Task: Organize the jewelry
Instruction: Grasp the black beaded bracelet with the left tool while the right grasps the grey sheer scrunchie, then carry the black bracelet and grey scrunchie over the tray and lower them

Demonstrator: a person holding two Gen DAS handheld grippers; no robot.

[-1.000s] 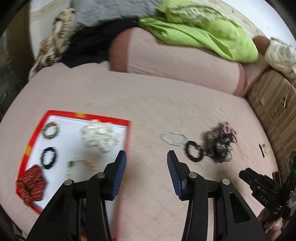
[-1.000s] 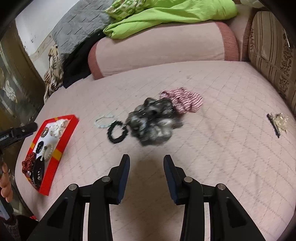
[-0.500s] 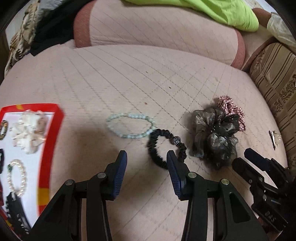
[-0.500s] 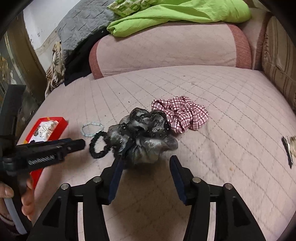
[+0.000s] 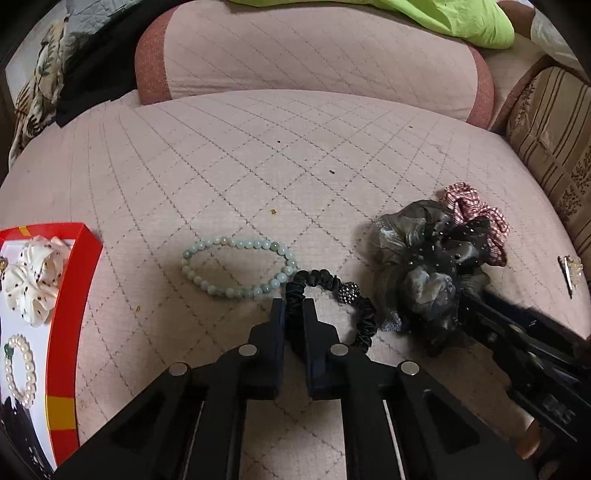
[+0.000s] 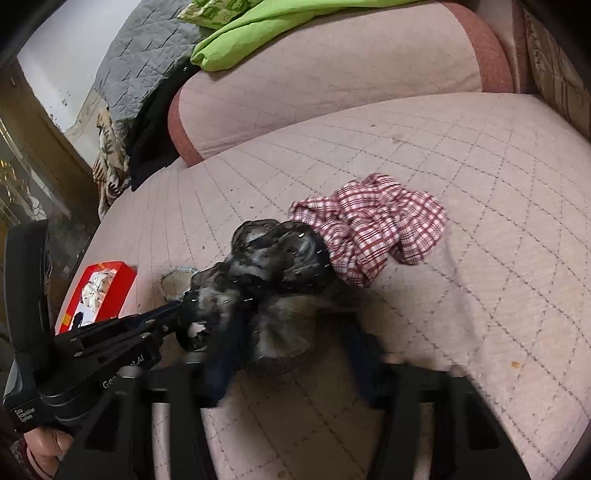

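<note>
My left gripper (image 5: 294, 308) is shut on the black hair tie (image 5: 364, 314), which lies on the pink quilted bed and carries a sparkly bead. A pale green bead bracelet (image 5: 236, 266) lies just left of it. My right gripper (image 6: 291, 332) is open, its fingers either side of the dark grey sheer scrunchie (image 6: 280, 258), which also shows in the left wrist view (image 5: 424, 266). A red checked scrunchie (image 6: 373, 232) touches its far side. The red-rimmed white tray (image 5: 70, 295) at the left holds a white scrunchie (image 5: 31, 277) and a pearl bracelet (image 5: 20, 365).
A small hair clip (image 5: 569, 269) lies at the right of the bed. A pink bolster (image 5: 314, 55) with a green cloth (image 6: 266, 33) on it lines the far side. A striped cushion (image 5: 554, 147) stands at the right.
My left gripper moved forward and closed on the black hair tie. My right gripper moved forward and now straddles the grey scrunchie.
</note>
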